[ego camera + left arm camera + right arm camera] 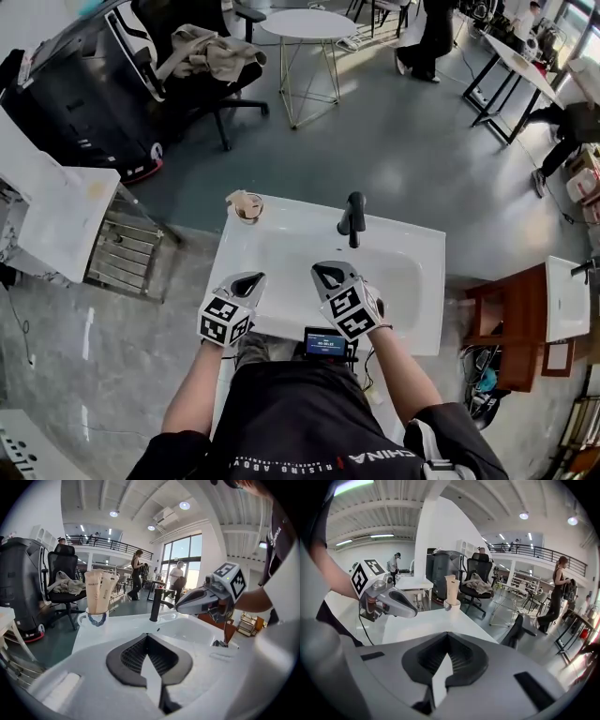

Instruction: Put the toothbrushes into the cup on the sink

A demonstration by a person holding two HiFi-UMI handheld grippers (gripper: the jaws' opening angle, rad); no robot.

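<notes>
Toothbrushes [240,199], tan and flat, upright in the cup [250,214] at the far left corner of the white sink [281,246] in the head view. Black faucet [352,218] at the middle of the far rim, well apart from the cup. Left gripper [246,282] and right gripper [329,275] side by side over the sink's near edge, apart from each other, both pointing away from the person. Small lit screen [324,344] just below the near rim, between the forearms.

From the left gripper view: left gripper [149,645] clenched, pads together, nothing between them. Ahead and to the left, cup [97,618] on the sink [126,625] rim, toothbrushes [100,591] sticking well above its lip. Faucet [155,604] to the right of the cup, right gripper [183,606] further right, above the basin. Office chair [63,581] on the floor behind the cup.

From the right gripper view: right gripper [448,649] clenched and empty, pads meeting. Cup [451,604] with toothbrushes [450,587] at the far corner of the sink [426,625]. Left gripper [411,612] to the left, clear of the cup. Faucet [516,629] at right.
</notes>
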